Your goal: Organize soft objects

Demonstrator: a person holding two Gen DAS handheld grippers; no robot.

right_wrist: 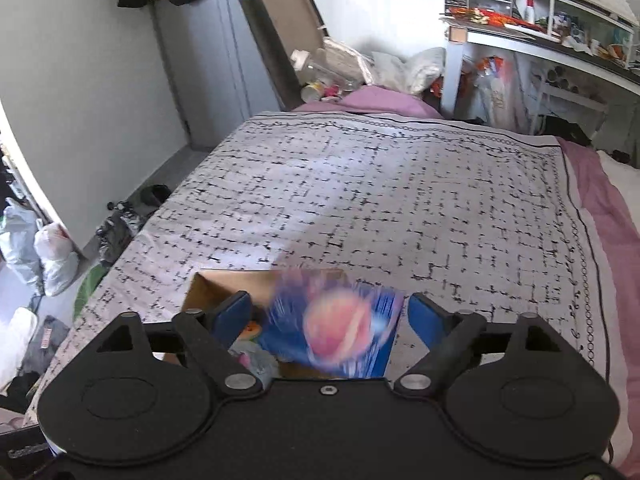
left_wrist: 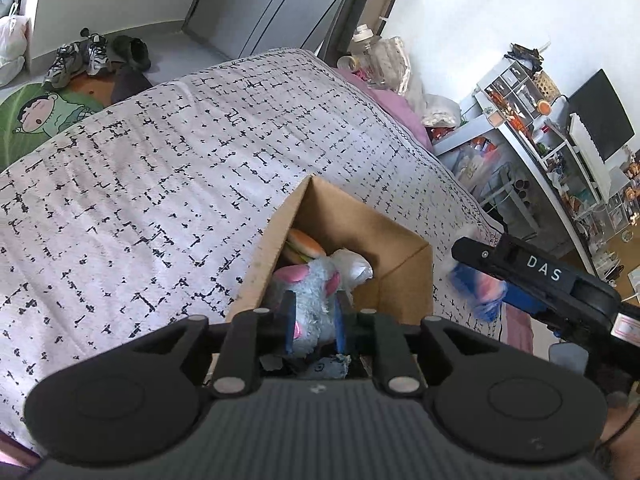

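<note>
A cardboard box (left_wrist: 400, 240) stands open on the patterned bedspread (left_wrist: 160, 184). My left gripper (left_wrist: 314, 320) is shut on a grey-blue plush with pink ears (left_wrist: 316, 292) and holds it over the box. A burger plush (left_wrist: 304, 245) and a white soft item (left_wrist: 352, 266) lie inside. My right gripper (right_wrist: 330, 316) is open over the box (right_wrist: 208, 288). A blurred blue and pink soft toy (right_wrist: 340, 332) is between its spread fingers, not gripped. The same toy shows blurred in the left wrist view (left_wrist: 480, 292), at the right gripper (left_wrist: 532, 276).
Shoes (left_wrist: 76, 58) and a cartoon mat (left_wrist: 44, 116) lie on the floor beyond the bed. A cluttered desk with shelves (left_wrist: 540, 136) stands to the right. Bags and bottles (left_wrist: 380, 60) sit at the bed's far end. A pink sheet (right_wrist: 608, 216) edges the bed.
</note>
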